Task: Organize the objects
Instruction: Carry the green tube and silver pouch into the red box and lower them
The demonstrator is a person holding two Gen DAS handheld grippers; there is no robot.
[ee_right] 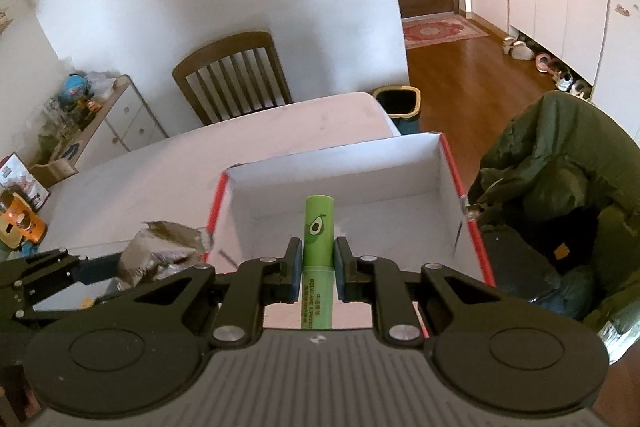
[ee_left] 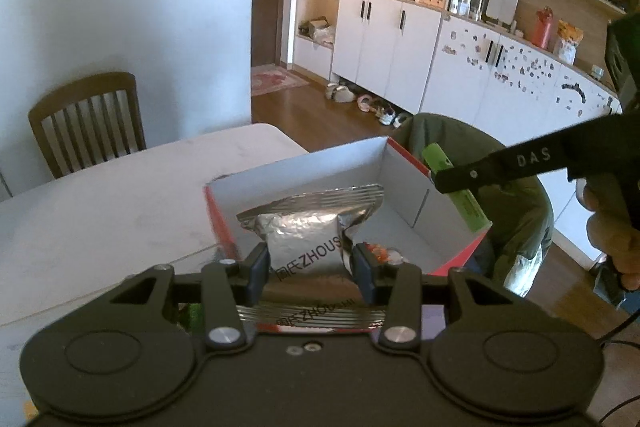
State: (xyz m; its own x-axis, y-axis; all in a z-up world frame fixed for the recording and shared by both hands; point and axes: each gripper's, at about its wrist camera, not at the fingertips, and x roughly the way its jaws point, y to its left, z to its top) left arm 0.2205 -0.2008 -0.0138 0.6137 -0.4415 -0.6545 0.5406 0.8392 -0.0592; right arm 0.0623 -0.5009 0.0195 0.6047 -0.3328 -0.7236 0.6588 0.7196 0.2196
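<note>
A red-edged cardboard box point(ee_left: 404, 183) with a white inside stands open on the pale table point(ee_left: 120, 195). My left gripper point(ee_left: 310, 263) is shut on a silver foil packet point(ee_left: 308, 227), held over the box's near left part. My right gripper point(ee_right: 316, 259) is shut on a green lip-balm tube point(ee_right: 318, 231) with an avocado print, held above the box point(ee_right: 448, 187). In the left wrist view the tube point(ee_left: 460, 187) and the right gripper's finger point(ee_left: 500, 167) hang over the box's right wall. The packet point(ee_right: 160, 251) shows at the box's left corner in the right wrist view.
A small orange and white item point(ee_left: 382, 253) lies on the box floor. A chair draped with a dark green jacket point(ee_right: 560, 207) stands to the right of the box. A wooden chair point(ee_right: 236, 79) is at the table's far side. A bin point(ee_right: 400, 107) sits beyond the table corner.
</note>
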